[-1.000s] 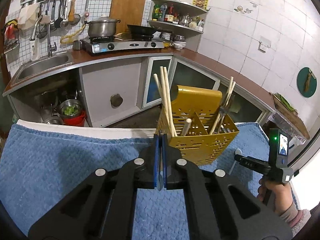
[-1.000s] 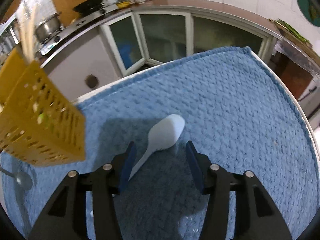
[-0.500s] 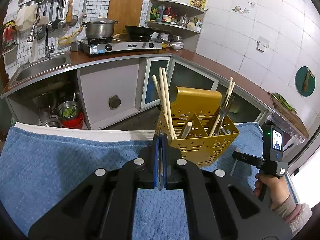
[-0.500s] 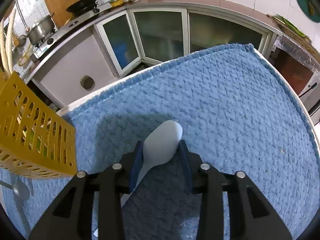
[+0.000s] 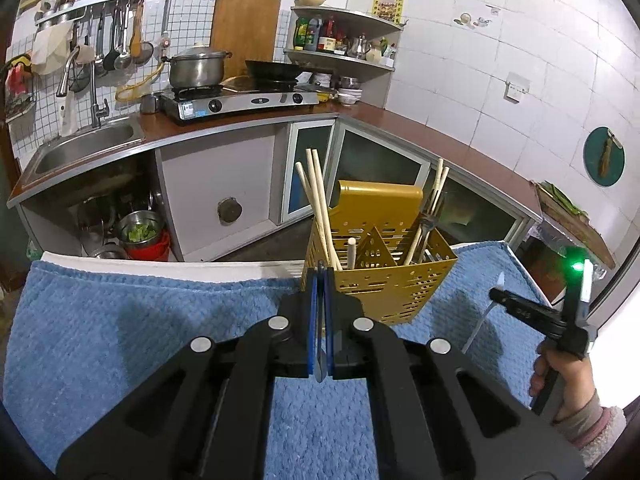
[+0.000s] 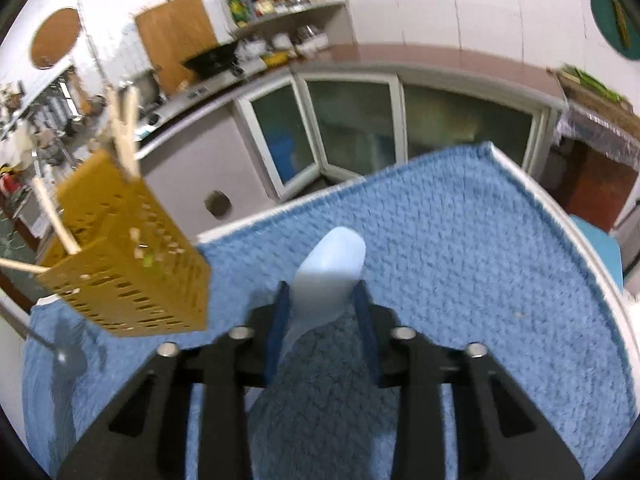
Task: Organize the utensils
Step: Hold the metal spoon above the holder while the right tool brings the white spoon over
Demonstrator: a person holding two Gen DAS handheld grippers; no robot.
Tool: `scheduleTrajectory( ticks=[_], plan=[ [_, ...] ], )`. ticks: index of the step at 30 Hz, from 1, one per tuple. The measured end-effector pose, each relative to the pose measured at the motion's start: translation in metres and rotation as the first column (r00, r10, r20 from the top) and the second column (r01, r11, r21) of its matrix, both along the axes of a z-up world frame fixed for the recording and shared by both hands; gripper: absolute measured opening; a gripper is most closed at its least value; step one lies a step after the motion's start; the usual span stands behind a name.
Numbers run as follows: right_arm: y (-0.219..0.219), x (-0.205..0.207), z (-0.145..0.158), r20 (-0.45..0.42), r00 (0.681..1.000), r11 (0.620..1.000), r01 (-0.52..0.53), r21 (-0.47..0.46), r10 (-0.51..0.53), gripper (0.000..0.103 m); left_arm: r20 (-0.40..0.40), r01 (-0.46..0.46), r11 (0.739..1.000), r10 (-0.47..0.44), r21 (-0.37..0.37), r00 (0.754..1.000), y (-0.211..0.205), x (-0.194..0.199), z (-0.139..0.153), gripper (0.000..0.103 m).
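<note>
Right gripper grips white spoon, seemingly clear of towel edge.

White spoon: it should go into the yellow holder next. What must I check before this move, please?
1. Right gripper shut on the white spoon: ok.
2. Spoon's handle end clear of the blue towel: cannot tell.
3. Yellow holder upright: ok.
4. Towel between spoon and holder bare: ok.
5. Free compartment beside the chopsticks: cannot tell.
</note>
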State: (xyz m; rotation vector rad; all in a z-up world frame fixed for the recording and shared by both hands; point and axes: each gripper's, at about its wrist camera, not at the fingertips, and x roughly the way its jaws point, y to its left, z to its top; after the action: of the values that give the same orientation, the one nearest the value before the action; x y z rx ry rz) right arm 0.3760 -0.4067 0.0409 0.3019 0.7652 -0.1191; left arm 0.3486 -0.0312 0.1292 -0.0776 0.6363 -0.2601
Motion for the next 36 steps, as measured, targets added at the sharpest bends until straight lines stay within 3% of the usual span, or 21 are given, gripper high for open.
scheduleTrajectory(
  ticks=[4,10,16,18,19,20,24,26,29,36],
  plan=[
    [0.004,-0.009,0.011,0.025,0.999,0.999,-0.041,-0.035,0.042,0.004,0.002,0.003,1.0,-0.003,0.004,1.0,-0.003,-0.005,0.006,0.001],
    [-0.008,-0.009,0.001,0.001,0.999,0.999,-0.046,0.012,0.046,0.001,0.0,0.01,1.0,-0.01,0.012,1.0,-0.005,-0.009,0.008,0.001],
    [-0.032,0.013,-0.019,-0.095,0.995,0.998,0.015,0.058,-0.009,0.006,-0.013,0.018,1.0,-0.018,0.018,1.0,-0.008,-0.006,0.003,0.001],
    [-0.037,0.022,-0.031,-0.145,0.989,0.997,0.036,0.074,-0.025,0.021,-0.019,0.018,1.0,-0.018,0.015,1.0,-0.007,-0.004,-0.001,0.001],
    [-0.041,0.026,-0.036,-0.156,0.987,0.993,0.048,0.104,-0.032,0.045,-0.021,0.02,1.0,-0.019,0.014,1.0,-0.006,-0.003,-0.002,0.001],
    [-0.042,0.026,-0.039,-0.155,0.987,0.992,0.058,0.11,-0.04,0.049,-0.023,0.021,1.0,-0.021,0.015,1.0,-0.006,-0.001,-0.003,0.001],
    [-0.045,0.035,-0.05,-0.185,0.981,0.989,0.08,0.122,-0.057,0.043,-0.026,0.023,1.0,-0.023,0.008,0.999,-0.003,0.002,-0.007,0.001],
    [-0.053,0.037,-0.058,-0.22,0.973,0.977,0.118,0.18,-0.077,0.031,-0.029,0.026,1.0,-0.026,0.002,0.999,-0.002,0.003,-0.009,0.001],
    [-0.063,0.037,-0.069,-0.229,0.97,0.941,0.156,0.302,-0.087,0.029,-0.027,0.03,1.0,-0.03,0.0,0.999,-0.004,0.003,-0.009,0.001],
    [-0.055,0.049,-0.075,-0.222,0.97,0.936,0.163,0.312,-0.095,0.025,-0.031,0.033,0.999,-0.033,0.002,0.999,-0.005,0.006,-0.014,0.001]
  ],
)
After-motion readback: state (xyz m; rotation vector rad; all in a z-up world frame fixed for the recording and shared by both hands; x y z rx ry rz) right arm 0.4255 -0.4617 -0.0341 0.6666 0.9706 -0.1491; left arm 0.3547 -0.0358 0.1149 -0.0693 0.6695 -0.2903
